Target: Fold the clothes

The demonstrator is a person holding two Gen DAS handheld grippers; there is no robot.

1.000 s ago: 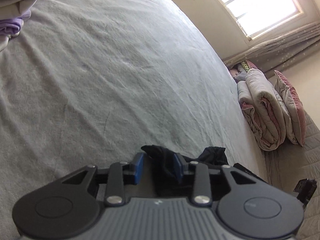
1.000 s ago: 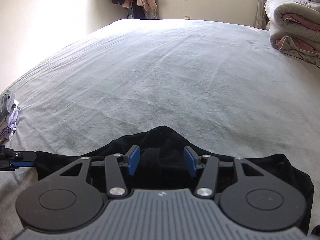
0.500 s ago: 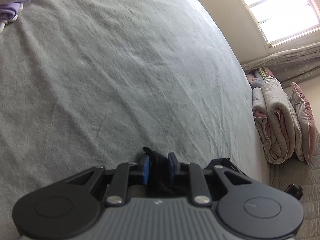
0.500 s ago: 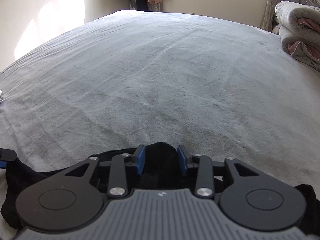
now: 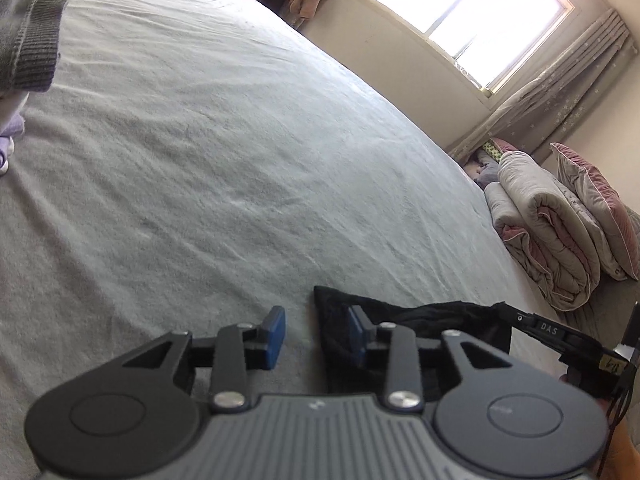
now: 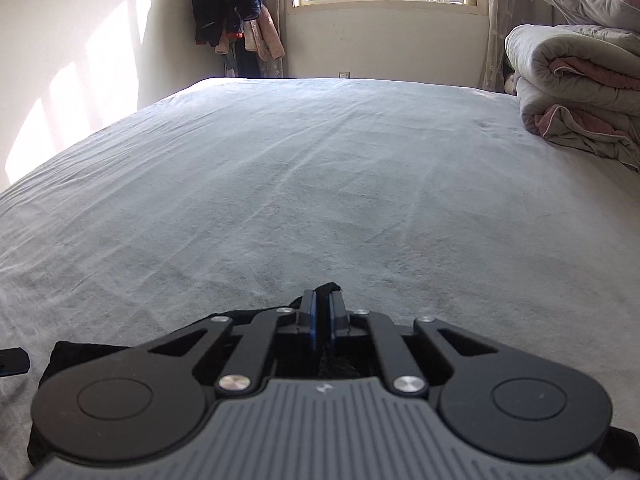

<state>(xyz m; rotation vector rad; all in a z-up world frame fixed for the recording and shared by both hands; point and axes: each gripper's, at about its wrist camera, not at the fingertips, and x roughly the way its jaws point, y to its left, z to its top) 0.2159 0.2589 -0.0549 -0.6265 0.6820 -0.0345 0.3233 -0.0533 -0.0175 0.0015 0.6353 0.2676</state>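
A black garment lies crumpled at the near edge of the grey bed. My left gripper hovers over its left corner with its jaws opening. The blue pads stand apart, with mostly bedsheet between them. The cloth's edge lies against the right pad, not pinched. In the right wrist view my right gripper is shut on a raised fold of the black garment, a tuft of which pokes up between the pads. The rest of the cloth is hidden under the gripper body.
Folded quilts and a pink pillow are stacked at the bed's right side. A pile of clothes with a grey ribbed cuff sits at the far left. Coats hang in the corner by the window.
My left gripper pinched the garment's corner, then let go and rolled; the corner now lies by its right pad. My right gripper closed on the garment's fold and shifted slightly.
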